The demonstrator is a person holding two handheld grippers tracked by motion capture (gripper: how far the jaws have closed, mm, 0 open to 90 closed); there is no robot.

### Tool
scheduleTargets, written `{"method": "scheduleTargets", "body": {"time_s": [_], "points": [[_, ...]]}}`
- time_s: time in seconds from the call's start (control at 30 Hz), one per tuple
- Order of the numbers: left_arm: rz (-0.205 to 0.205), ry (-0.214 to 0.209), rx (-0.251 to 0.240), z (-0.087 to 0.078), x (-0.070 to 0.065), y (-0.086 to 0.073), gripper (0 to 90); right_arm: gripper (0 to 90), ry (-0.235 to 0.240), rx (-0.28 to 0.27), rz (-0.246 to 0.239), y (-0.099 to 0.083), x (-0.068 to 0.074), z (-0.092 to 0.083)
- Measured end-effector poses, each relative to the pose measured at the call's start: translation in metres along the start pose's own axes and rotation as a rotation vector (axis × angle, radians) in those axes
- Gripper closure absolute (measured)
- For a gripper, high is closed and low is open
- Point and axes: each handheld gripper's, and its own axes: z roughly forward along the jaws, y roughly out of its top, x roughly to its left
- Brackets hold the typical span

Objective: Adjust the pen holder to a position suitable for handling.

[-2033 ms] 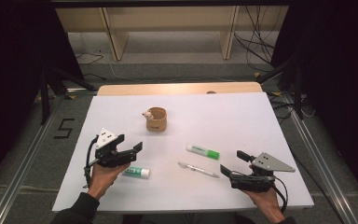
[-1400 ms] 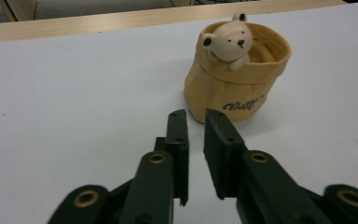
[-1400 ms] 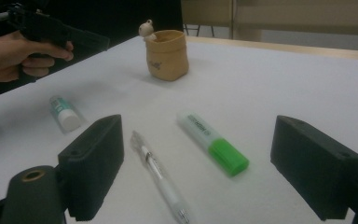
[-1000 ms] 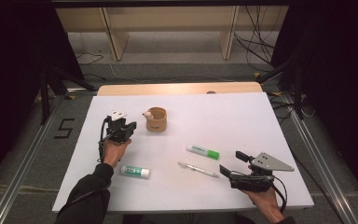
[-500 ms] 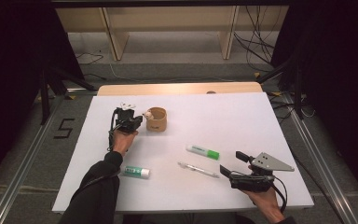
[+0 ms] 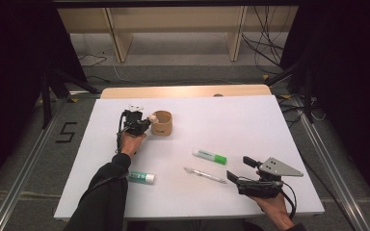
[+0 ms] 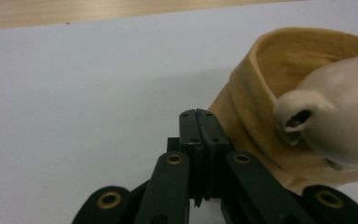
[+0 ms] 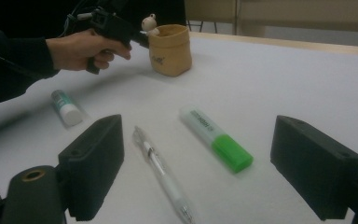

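The left gripper (image 6: 143, 123) has its jaws pressed together with nothing between them, its tip just beside the tan cup (image 6: 162, 122) and the small white figure (image 6: 152, 117) on the cup's rim; whether it touches either is hard to tell. The right gripper (image 8: 200, 163) rests with jaws spread wide, a clear pen (image 8: 161, 172) and a green highlighter (image 8: 214, 138) lying ahead of it. In the left gripper view, the figure is blurred and cut off at the edge.

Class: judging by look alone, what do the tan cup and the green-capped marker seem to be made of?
Tan cup: probably soft fabric or leather-like sheet; matte, its rim is folded over and uneven. Green-capped marker: likely plastic; smooth, with a faint sheen and printed lettering.
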Motion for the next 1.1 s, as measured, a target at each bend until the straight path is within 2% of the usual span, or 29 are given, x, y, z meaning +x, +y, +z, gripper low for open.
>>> {"method": "scheduleTargets", "body": {"time_s": [0.07,0.13,0.23,0.33,0.47,0.53,0.83,0.9,1.1], "points": [[0.010,0.004,0.011,0.002,0.001,-0.001,89.4,18.2,0.001,0.004,0.000,0.000,0.000,0.000],[-0.001,-0.007,0.019,0.003,0.003,0.000,89.3,18.2,0.003,0.006,0.001,0.000,0.000,0.000],[0.013,0.003,0.019,0.003,0.002,0.002,89.4,18.2,0.006,0.007,0.003,-0.001,0.000,0.001],[0.004,0.005,0.018,0.005,0.002,0.003,89.4,18.4,0.009,0.010,0.002,-0.001,-0.001,0.002],[0.013,0.017,0.025,0.006,0.000,0.004,89.4,18.5,0.010,0.010,0.000,-0.001,0.000,0.002],[0.021,0.002,0.035,0.007,-0.001,0.005,89.4,18.5,0.012,0.010,0.005,-0.001,-0.001,0.003],[0.083,-0.044,0.058,0.016,-0.034,0.010,89.4,18.6,0.013,0.015,0.003,-0.001,-0.001,0.004],[0.082,-0.050,0.054,0.017,-0.040,0.010,89.4,18.6,0.012,0.014,0.004,-0.001,-0.001,0.003],[0.110,-0.057,0.069,0.017,-0.050,0.009,89.4,18.6,0.010,0.011,0.003,-0.001,-0.002,0.002]]}}
